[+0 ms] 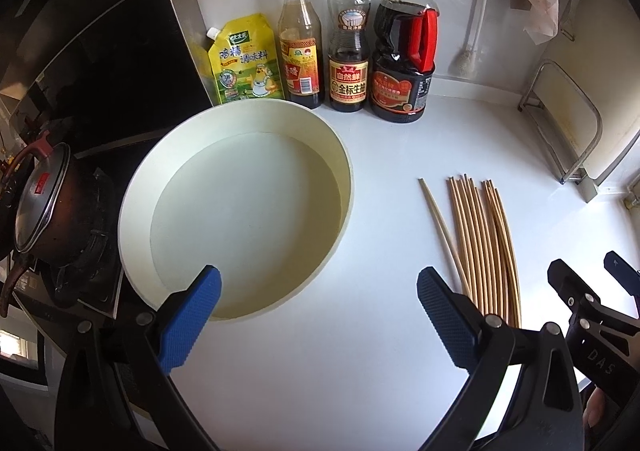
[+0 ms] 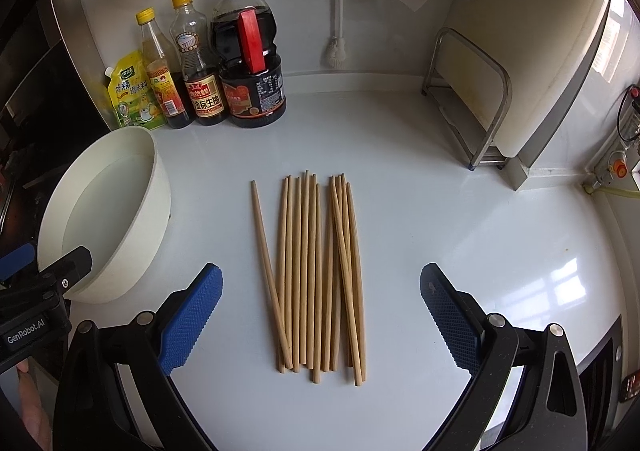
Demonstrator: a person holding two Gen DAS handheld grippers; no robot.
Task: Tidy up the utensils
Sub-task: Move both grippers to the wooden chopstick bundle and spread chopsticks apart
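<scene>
Several wooden chopsticks [image 2: 316,271] lie side by side on the white counter, tips pointing away; they also show in the left wrist view [image 1: 480,247]. A round cream basin [image 1: 240,211] sits empty to their left, and it shows in the right wrist view [image 2: 108,207]. My left gripper [image 1: 318,303] is open and empty, hovering at the basin's near right rim. My right gripper [image 2: 320,303] is open and empty, straddling the near part of the chopstick bundle from above. The right gripper's body shows in the left wrist view [image 1: 592,303].
Three sauce bottles [image 1: 348,39] and a yellow seasoning pouch [image 1: 244,59] stand along the back wall. A stove with a dark lidded pot [image 1: 40,207] lies to the left. A metal rack with a cutting board [image 2: 476,99] stands at the right. A brush [image 2: 338,11] hangs on the wall.
</scene>
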